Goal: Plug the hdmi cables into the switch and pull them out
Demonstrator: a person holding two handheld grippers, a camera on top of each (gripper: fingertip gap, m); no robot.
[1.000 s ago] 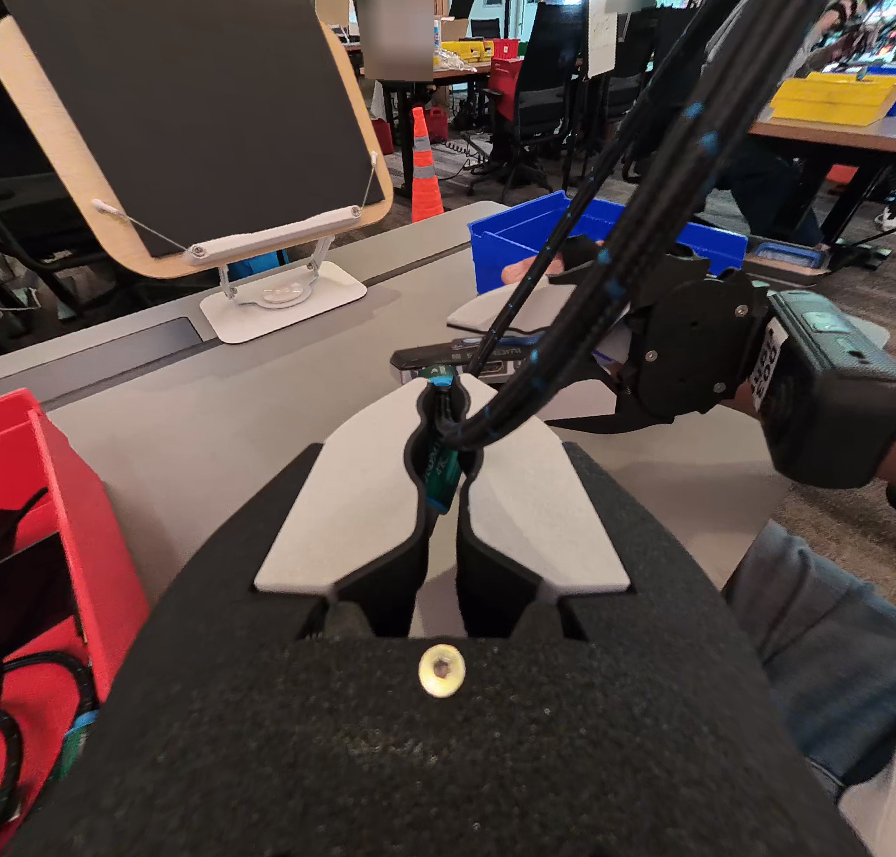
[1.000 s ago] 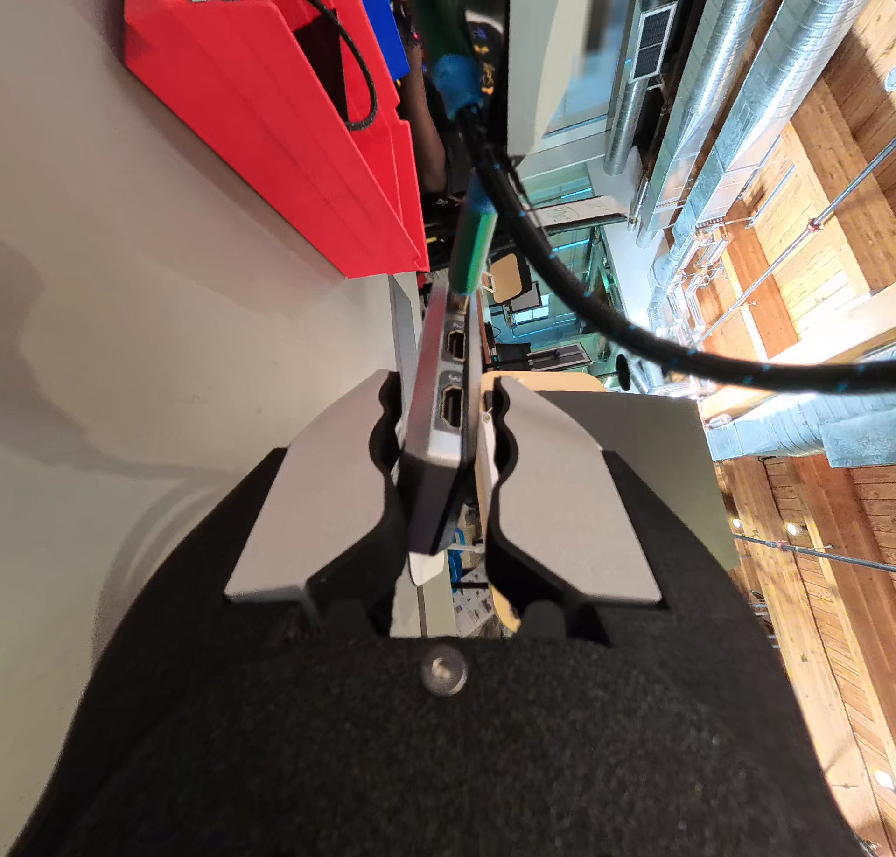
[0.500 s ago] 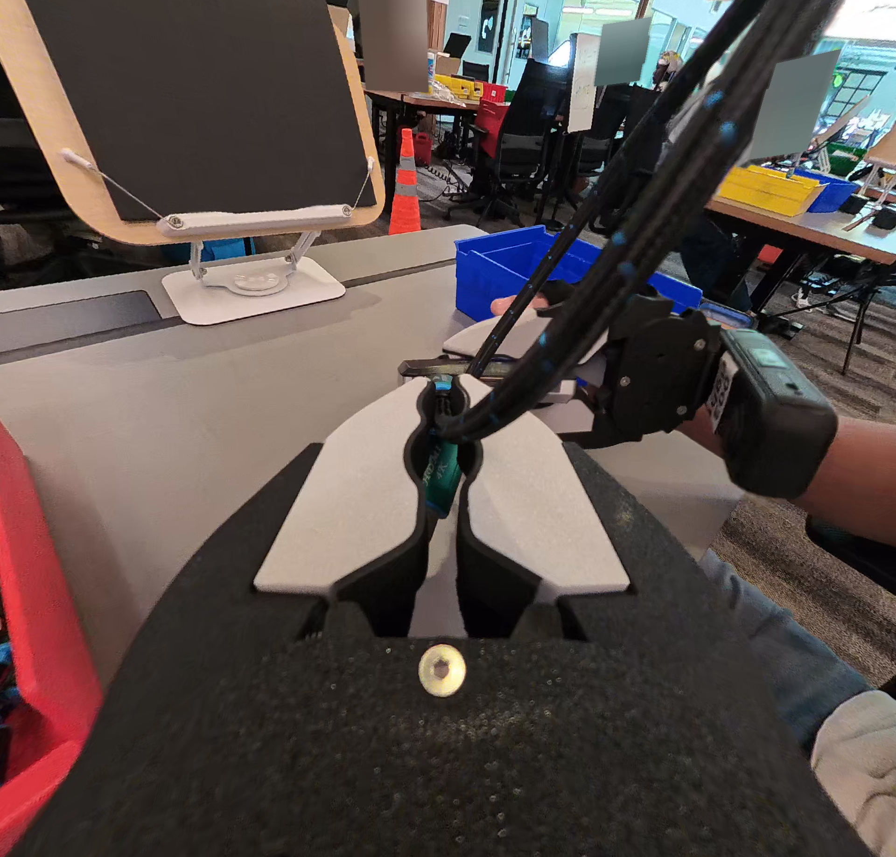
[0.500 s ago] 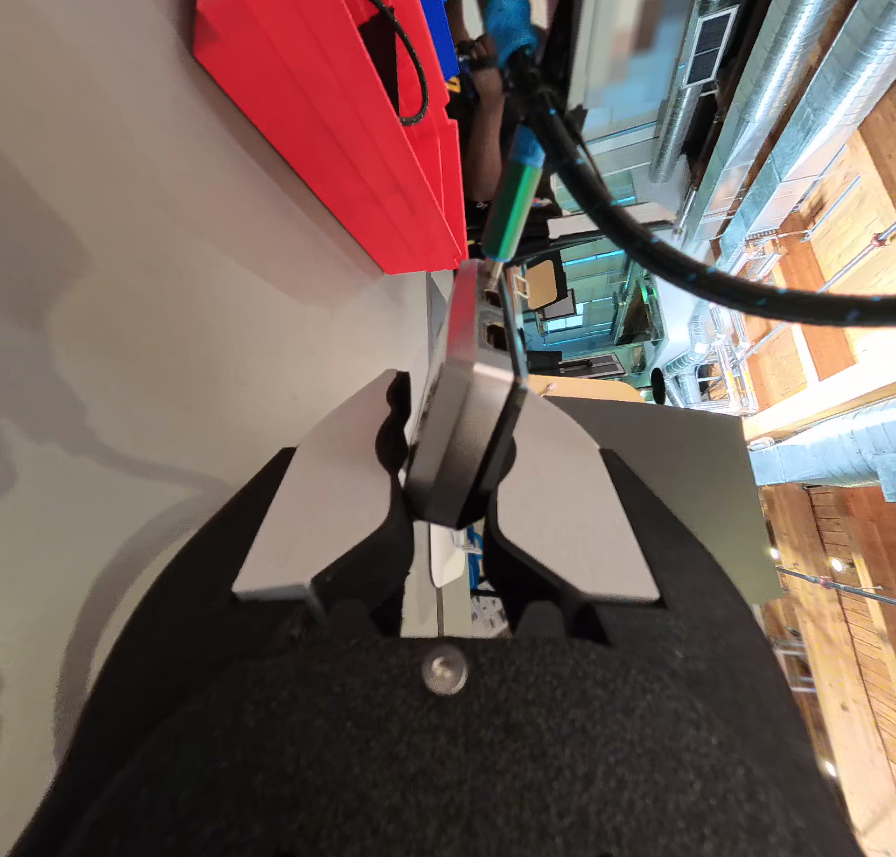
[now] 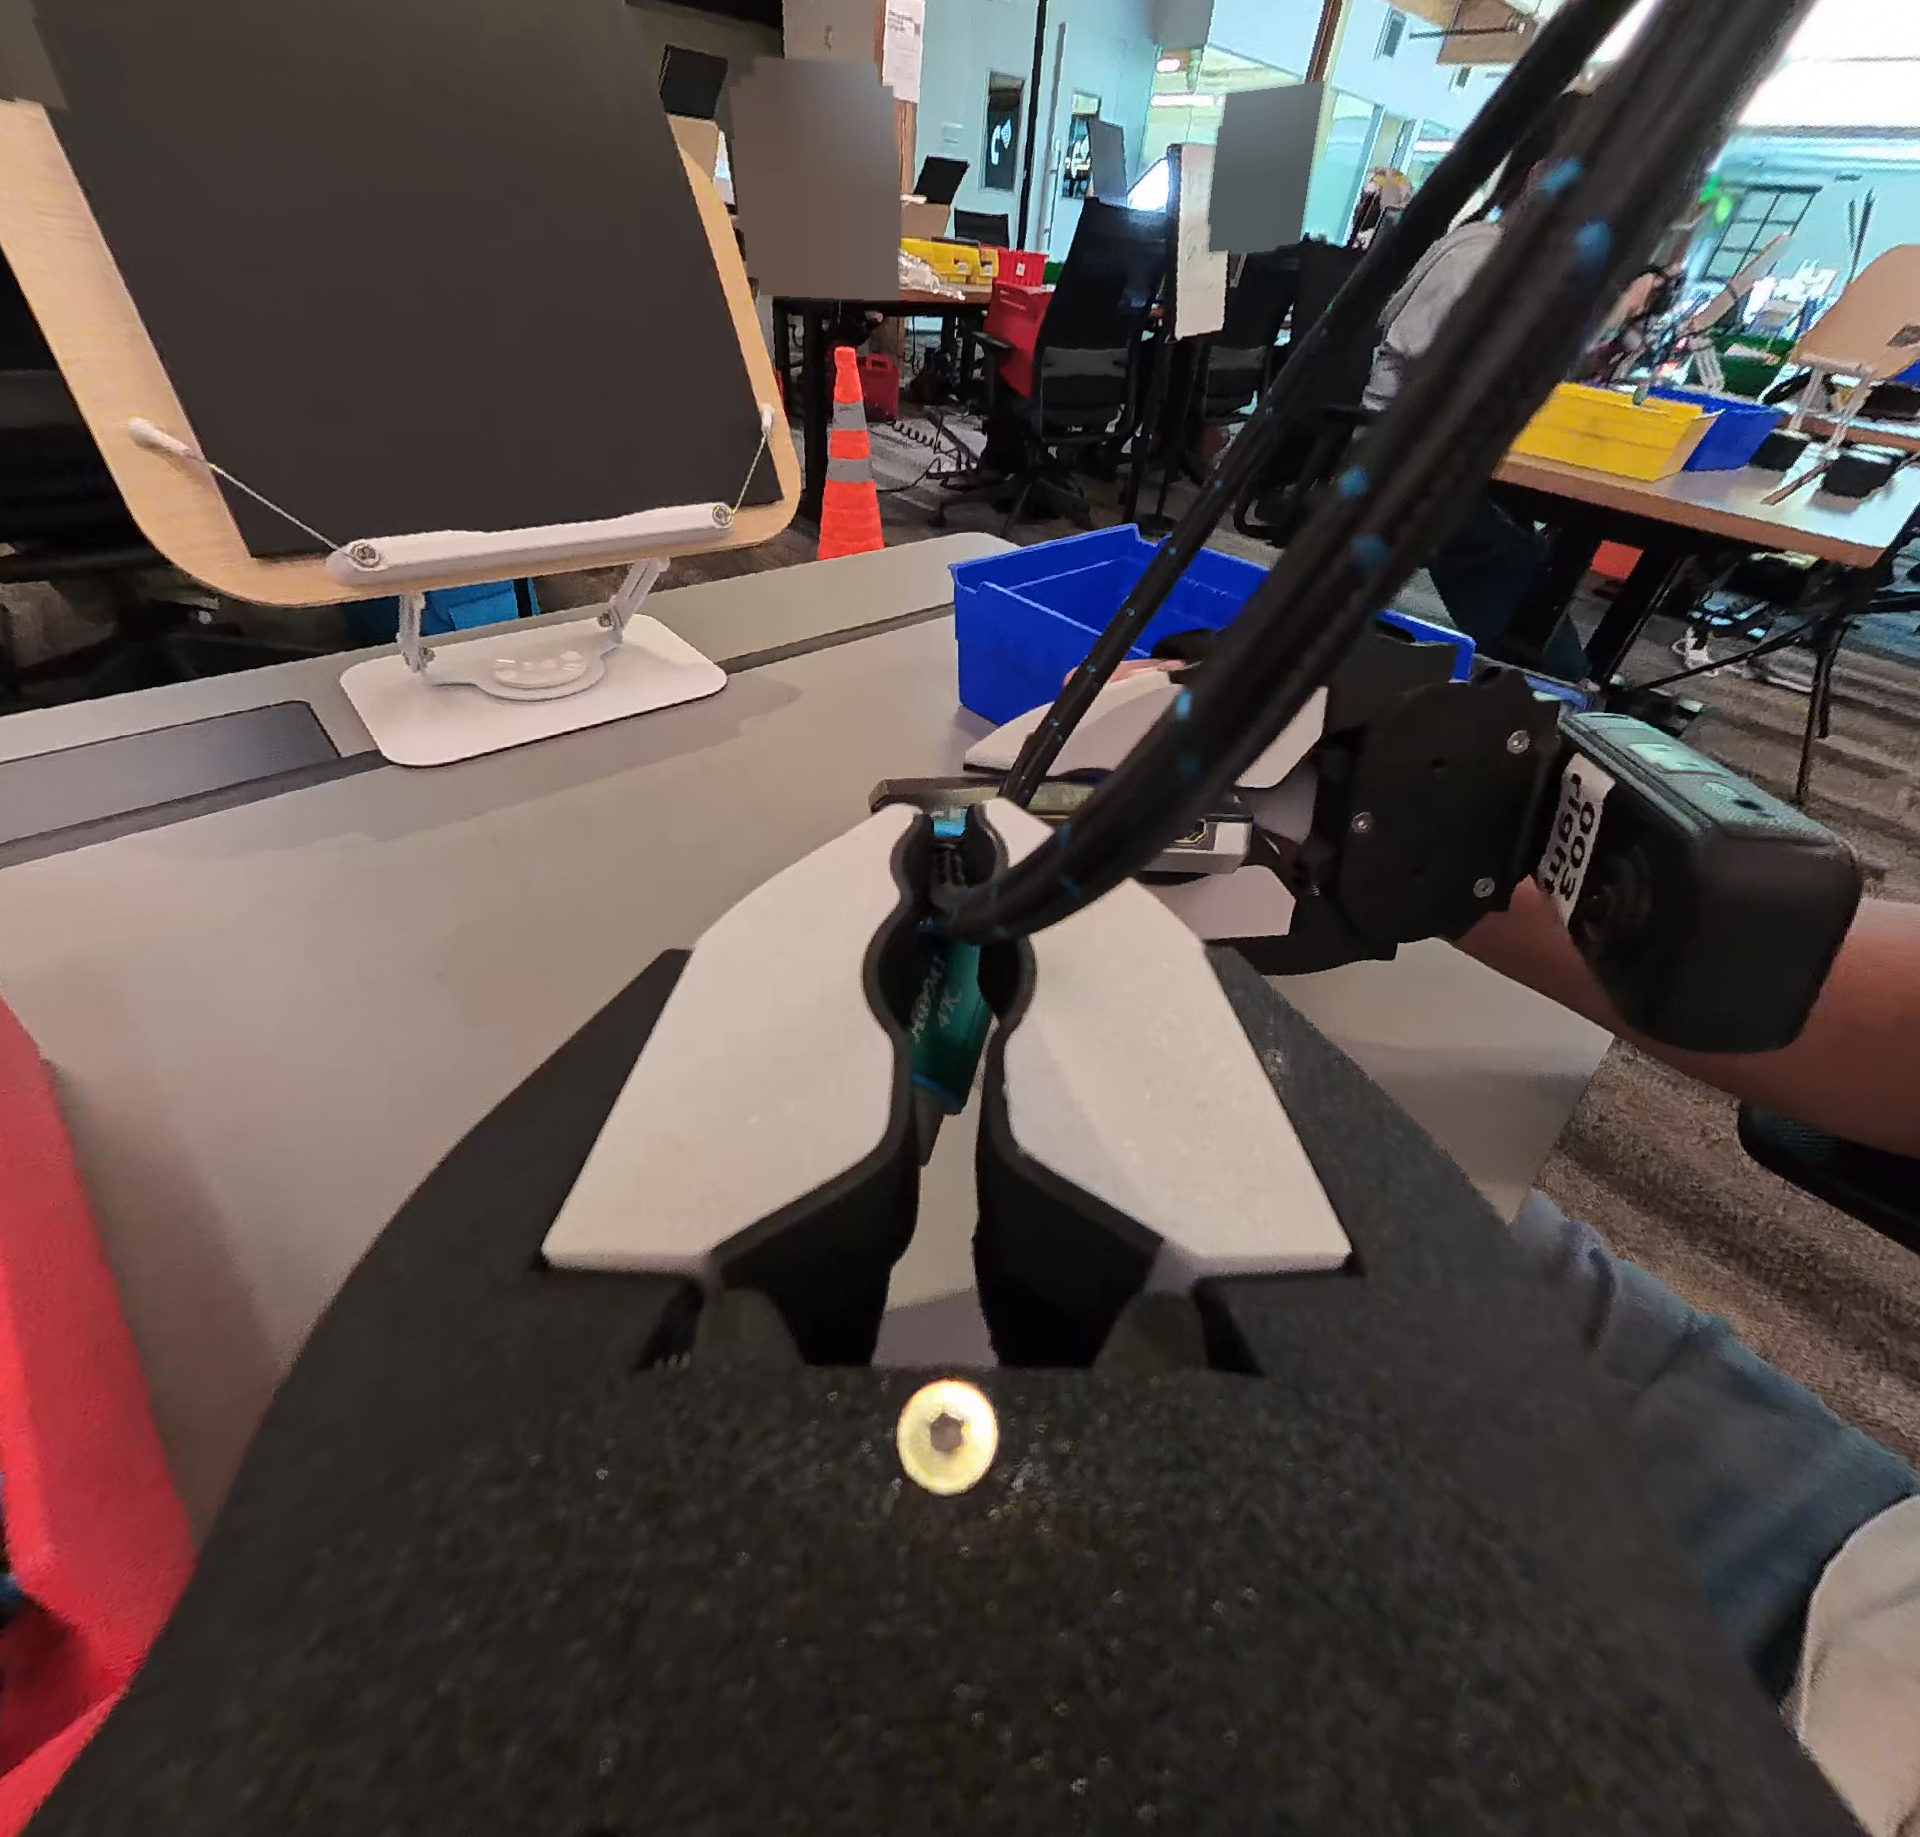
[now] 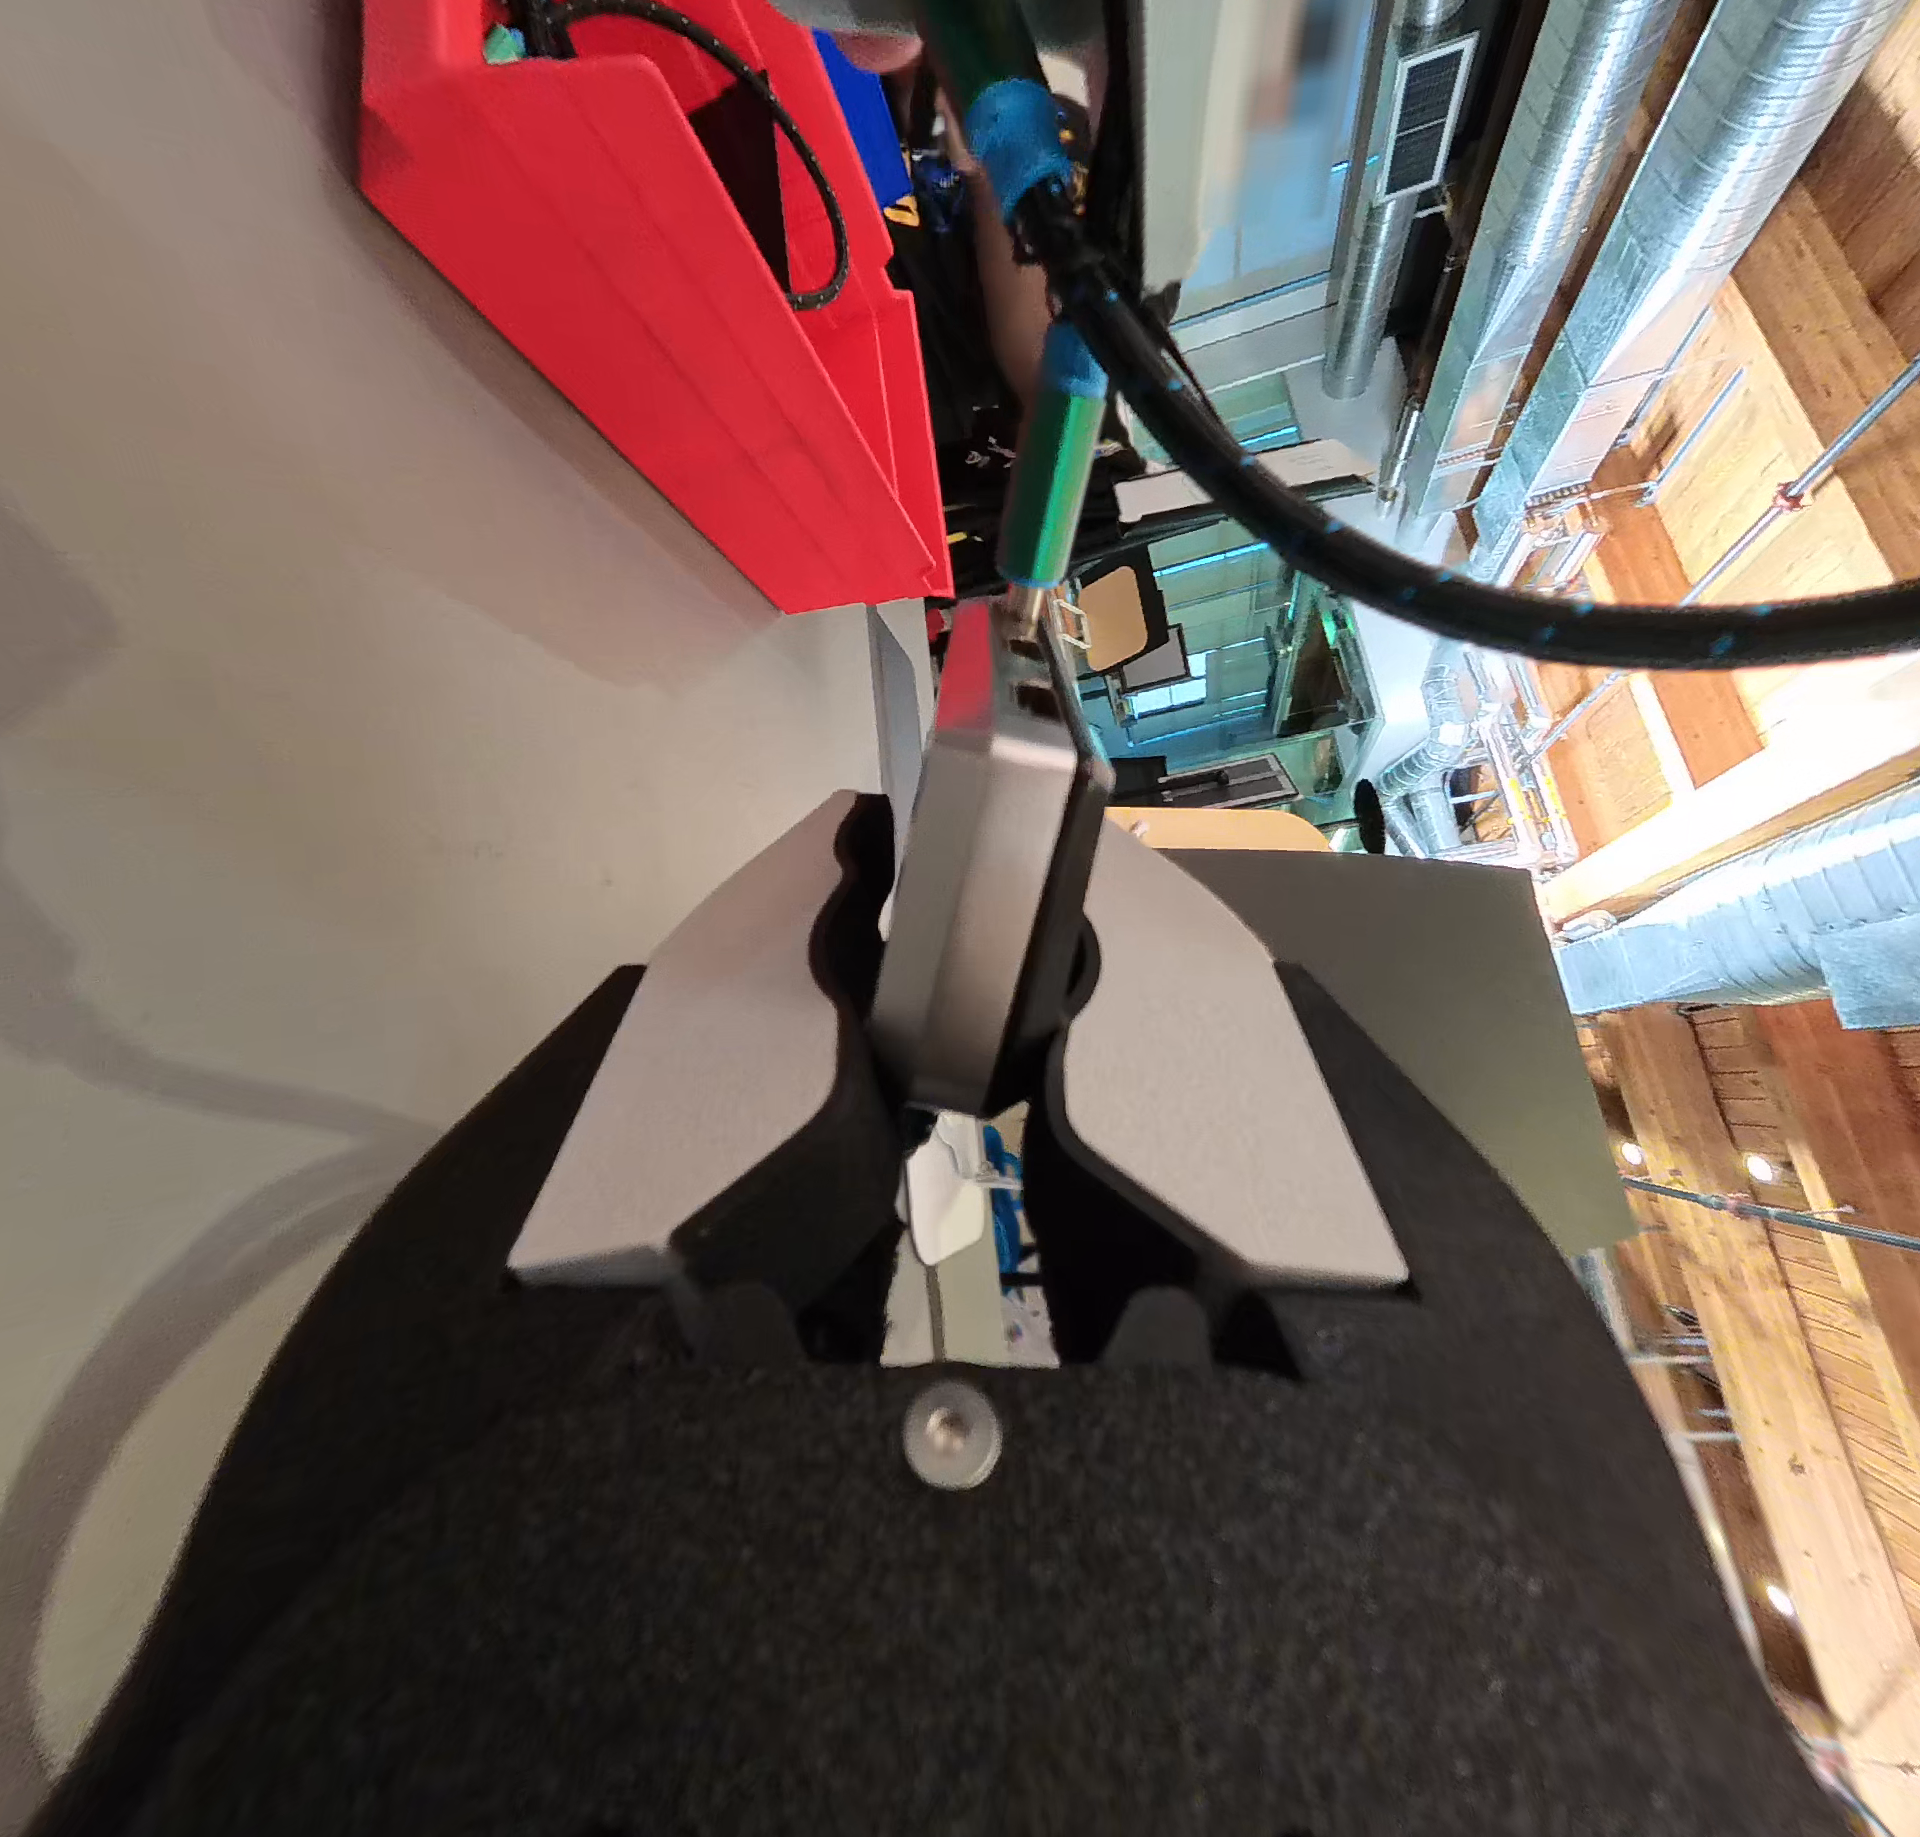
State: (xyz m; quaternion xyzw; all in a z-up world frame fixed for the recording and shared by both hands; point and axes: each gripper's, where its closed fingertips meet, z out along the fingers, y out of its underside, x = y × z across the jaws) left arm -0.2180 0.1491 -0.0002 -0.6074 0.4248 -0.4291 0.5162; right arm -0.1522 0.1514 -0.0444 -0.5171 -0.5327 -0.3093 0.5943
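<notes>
My left gripper (image 5: 951, 831) is shut on a green HDMI plug (image 5: 943, 1018). Its black braided cable (image 5: 1351, 540) runs up to the right. That plug also shows at the top of the right wrist view (image 6: 966, 21). My right gripper (image 6: 977, 852) is shut on the silver switch (image 6: 966, 956) and holds it on edge above the table. A second green plug (image 6: 1049, 478) has its metal tip at a port on the switch's far end. In the left wrist view the switch (image 5: 1195, 837) lies flat just beyond my left fingertips, under the right gripper's upper finger (image 5: 1143, 733).
A red bin (image 6: 623, 281) holding more cable stands on the grey table (image 5: 416, 956) at the left. A blue bin (image 5: 1039, 613) stands behind the switch. A wooden board on a white stand (image 5: 416, 281) is at the back left. A person's arm (image 5: 1714, 1039) is at the right.
The left view has swung right, so the red bin has slid toward the left edge. In the right view the switch has turned end-on, and the second plug shows more of its metal tip.
</notes>
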